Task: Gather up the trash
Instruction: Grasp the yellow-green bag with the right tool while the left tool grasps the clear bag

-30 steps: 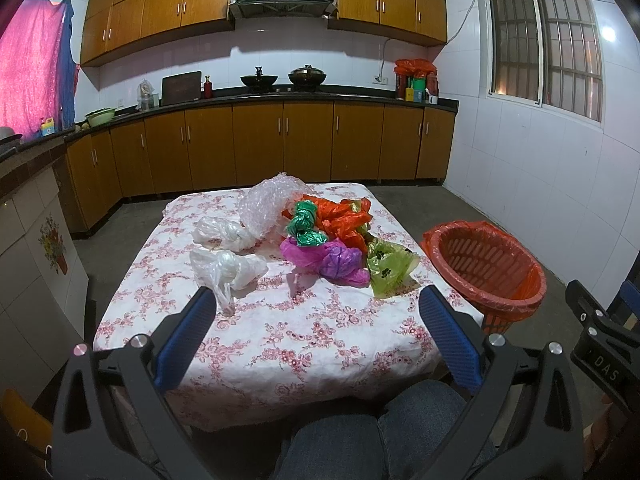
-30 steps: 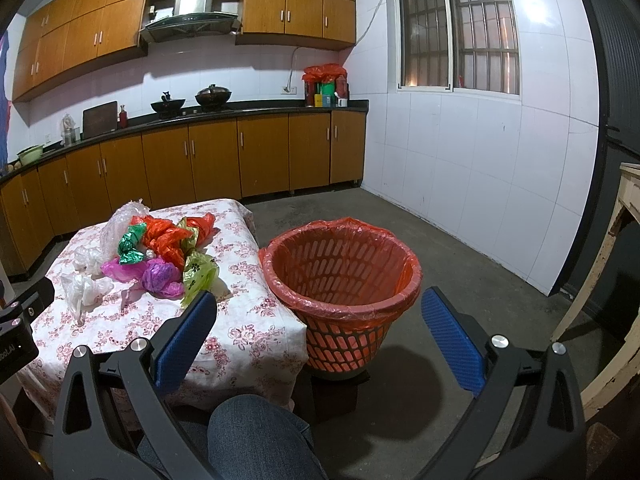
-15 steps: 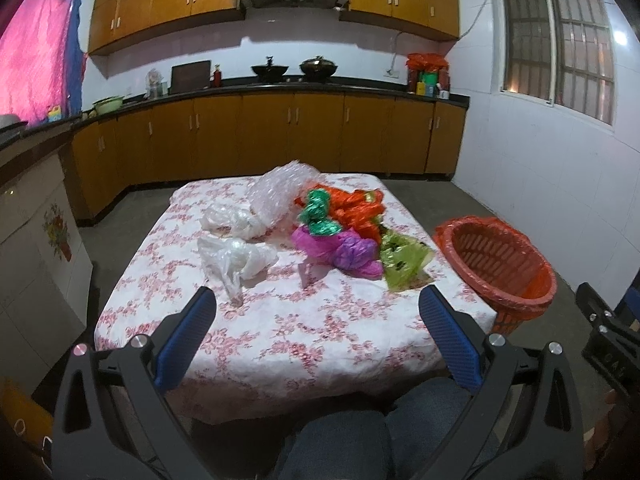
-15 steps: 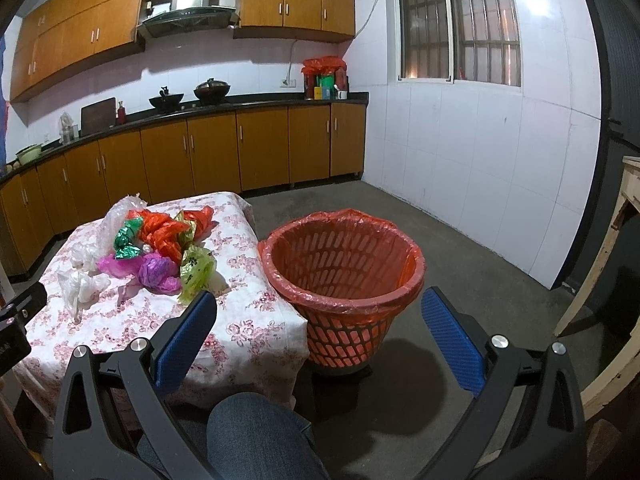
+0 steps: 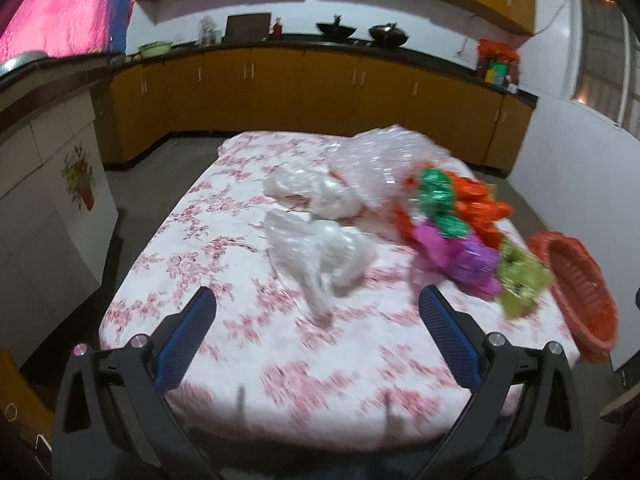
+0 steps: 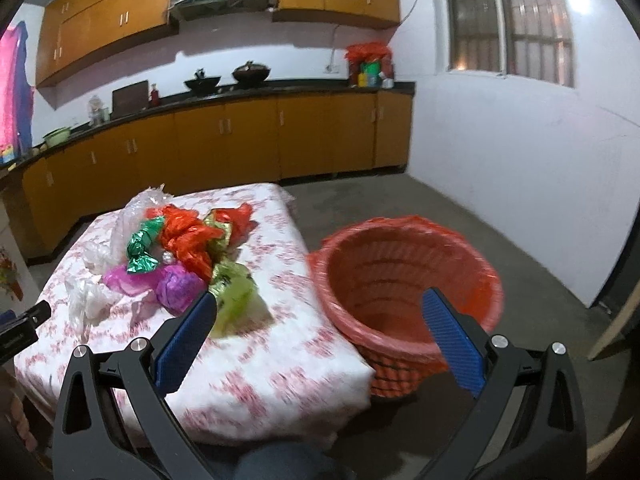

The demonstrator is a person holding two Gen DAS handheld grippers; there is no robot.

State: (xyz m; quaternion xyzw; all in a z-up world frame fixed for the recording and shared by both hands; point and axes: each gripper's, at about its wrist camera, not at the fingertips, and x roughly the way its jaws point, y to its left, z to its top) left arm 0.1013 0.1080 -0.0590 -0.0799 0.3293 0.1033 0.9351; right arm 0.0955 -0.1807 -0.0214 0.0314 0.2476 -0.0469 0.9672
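Note:
Crumpled plastic bags lie in a pile on a table with a floral cloth [image 5: 248, 344]: a white bag [image 5: 320, 256] nearest my left gripper, another white bag [image 5: 312, 192], a clear bag [image 5: 384, 156], green [image 5: 438, 196], orange [image 5: 480, 204], purple [image 5: 468, 260] and yellow-green [image 5: 520, 280] ones. My left gripper [image 5: 316, 304] is open and empty, just short of the near white bag. My right gripper [image 6: 320, 304] is open and empty, between the yellow-green bag [image 6: 236, 296] and the orange basket [image 6: 404, 292].
The orange basket with a red liner stands on the floor at the table's right edge and also shows in the left wrist view [image 5: 576, 292]. Brown cabinets and a dark counter [image 6: 240, 136] run behind. A wooden frame [image 6: 616, 328] stands at far right. The person's knee [image 6: 280, 460] is below.
Both grippers have moved forward over the table. The left one now sits close to the near white bag. The right one has closed in on the yellow-green bag and basket. Both stay open.

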